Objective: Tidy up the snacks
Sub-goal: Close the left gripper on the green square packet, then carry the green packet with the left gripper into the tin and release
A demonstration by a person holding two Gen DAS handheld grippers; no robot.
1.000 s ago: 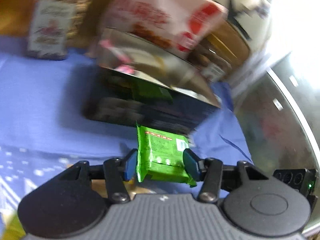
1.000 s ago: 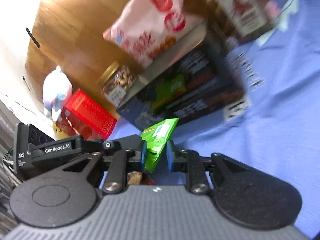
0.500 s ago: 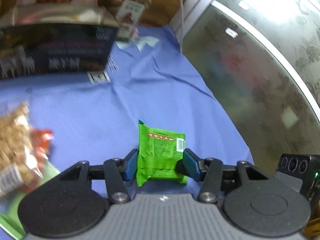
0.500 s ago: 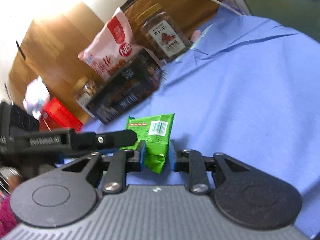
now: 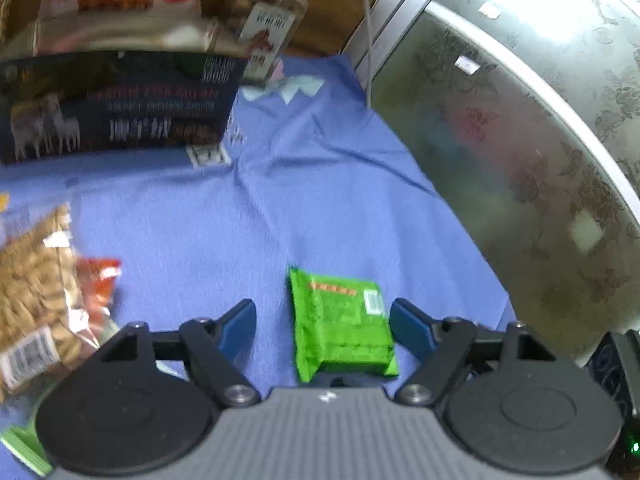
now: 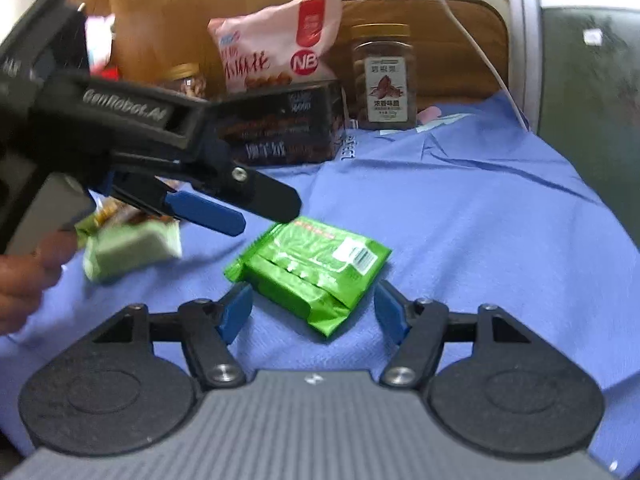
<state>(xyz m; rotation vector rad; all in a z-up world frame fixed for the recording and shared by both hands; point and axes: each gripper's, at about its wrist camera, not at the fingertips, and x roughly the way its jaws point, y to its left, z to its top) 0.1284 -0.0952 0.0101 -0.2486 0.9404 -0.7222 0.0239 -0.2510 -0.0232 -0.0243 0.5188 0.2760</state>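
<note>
A green snack packet (image 5: 340,320) lies flat on the blue cloth (image 5: 260,220) between the fingers of my open left gripper (image 5: 324,326), touching neither. It also shows in the right wrist view (image 6: 308,268), lying between the spread fingers of my open right gripper (image 6: 314,310). The left gripper (image 6: 208,212) reaches in from the left there, just above and left of the packet. A pale green packet (image 6: 132,248) lies under it.
A dark box (image 6: 284,128), a pink snack bag (image 6: 276,56) and a jar of nuts (image 6: 384,80) stand at the back. A bag of biscuits (image 5: 36,296) and a red packet (image 5: 98,284) lie at left. A glass table edge (image 5: 540,160) runs at right.
Both grippers have opened and let go of the green packet, which now lies flat on the cloth. Both have moved away from the dark box.
</note>
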